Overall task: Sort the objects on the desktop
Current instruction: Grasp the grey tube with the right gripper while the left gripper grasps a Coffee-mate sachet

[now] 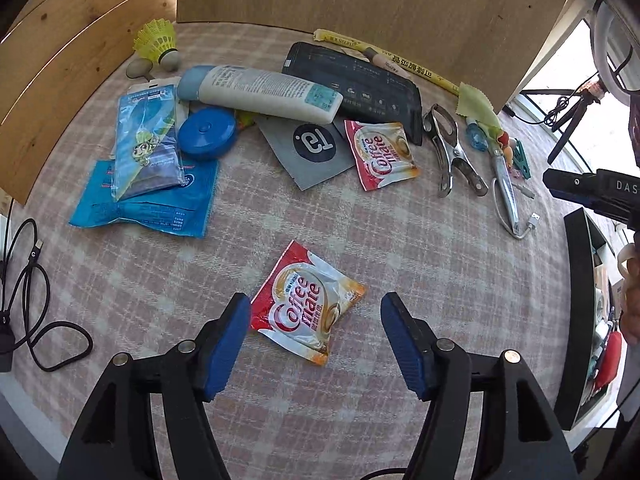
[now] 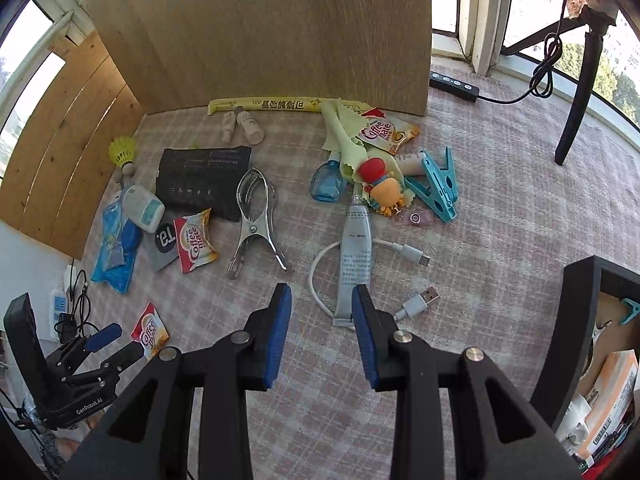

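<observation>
My left gripper [image 1: 316,308] is open and empty, just above a red and white Coffee mate sachet [image 1: 306,304] that lies flat between its blue pads. My right gripper [image 2: 322,300] is open and empty, hovering near the lower end of a grey tube [image 2: 354,256] that lies on a white USB cable [image 2: 404,252]. The left gripper also shows in the right wrist view [image 2: 116,344], with the same sachet [image 2: 150,332] beside it. Two more Coffee mate sachets lie further back, one [image 2: 196,240] near a metal clip and one [image 2: 386,132] by the board.
A checked cloth [image 1: 400,240] covers the table. On it lie a metal clip [image 1: 452,152], white lotion tube [image 1: 260,94], blue round case [image 1: 206,132], blue packets [image 1: 148,196], black pouch [image 1: 356,84], yellow shuttlecock [image 1: 158,42], teal clip [image 2: 436,184] and toy figure [image 2: 380,188]. A black-walled box [image 2: 576,320] stands right. Wooden boards [image 2: 280,32] stand behind.
</observation>
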### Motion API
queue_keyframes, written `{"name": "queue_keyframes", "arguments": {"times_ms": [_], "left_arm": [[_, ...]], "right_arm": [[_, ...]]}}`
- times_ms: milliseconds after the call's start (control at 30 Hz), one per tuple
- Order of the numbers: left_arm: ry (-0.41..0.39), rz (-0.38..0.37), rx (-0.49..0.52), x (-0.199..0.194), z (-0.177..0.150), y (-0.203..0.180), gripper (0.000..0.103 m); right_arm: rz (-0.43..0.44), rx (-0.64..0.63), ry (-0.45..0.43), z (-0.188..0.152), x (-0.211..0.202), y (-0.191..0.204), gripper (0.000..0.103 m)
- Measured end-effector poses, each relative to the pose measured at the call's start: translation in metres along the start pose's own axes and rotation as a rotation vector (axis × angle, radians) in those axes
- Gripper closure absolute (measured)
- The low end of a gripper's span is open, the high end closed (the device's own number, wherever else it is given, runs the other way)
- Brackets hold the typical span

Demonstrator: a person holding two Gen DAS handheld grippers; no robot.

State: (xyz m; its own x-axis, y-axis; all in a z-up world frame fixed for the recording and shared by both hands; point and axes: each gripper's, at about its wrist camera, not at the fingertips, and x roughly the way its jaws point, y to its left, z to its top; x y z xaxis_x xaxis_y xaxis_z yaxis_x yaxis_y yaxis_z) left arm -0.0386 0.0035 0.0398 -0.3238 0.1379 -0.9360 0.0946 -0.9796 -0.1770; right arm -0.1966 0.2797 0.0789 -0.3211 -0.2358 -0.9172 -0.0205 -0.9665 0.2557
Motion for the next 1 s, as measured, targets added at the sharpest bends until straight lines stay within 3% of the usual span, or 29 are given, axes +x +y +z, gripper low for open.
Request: {"name": "queue_keyframes", "arguments": {"times_ms": [200, 300, 767, 867, 933, 1000], "left_arm": [[0.024, -0.001, 0.025, 0.013, -0.003, -0.003, 0.037], [0.034, 0.012, 0.026, 0.018, -0.003, -0.003, 0.029], [0.054, 0.076, 0.108, 0.032, -0.001, -0.014, 0.027], [0.036, 0.128, 0.167, 0.033, -0.006, -0.024, 0.033], [0.018, 0.117, 0.169, 0.029, -0.008, -0.024, 0.053], [0.016, 0.103, 0.147, 0.027, -0.006, -0.02, 0.056]], "right_arm": [[-0.038, 0.016, 0.031, 0.031, 0.029, -0.007, 0.072], [-0.043, 0.027, 0.054, 0.04, 0.043, -0.013, 0.072], [-0.09, -0.009, 0.104, 0.046, 0.084, -0.007, 0.072], [-0.105, -0.02, 0.103, 0.046, 0.087, -0.004, 0.075], [-0.118, -0.029, 0.103, 0.046, 0.088, -0.003, 0.079], [-0.101, -0.022, 0.103, 0.045, 0.088, -0.003, 0.079]]}}
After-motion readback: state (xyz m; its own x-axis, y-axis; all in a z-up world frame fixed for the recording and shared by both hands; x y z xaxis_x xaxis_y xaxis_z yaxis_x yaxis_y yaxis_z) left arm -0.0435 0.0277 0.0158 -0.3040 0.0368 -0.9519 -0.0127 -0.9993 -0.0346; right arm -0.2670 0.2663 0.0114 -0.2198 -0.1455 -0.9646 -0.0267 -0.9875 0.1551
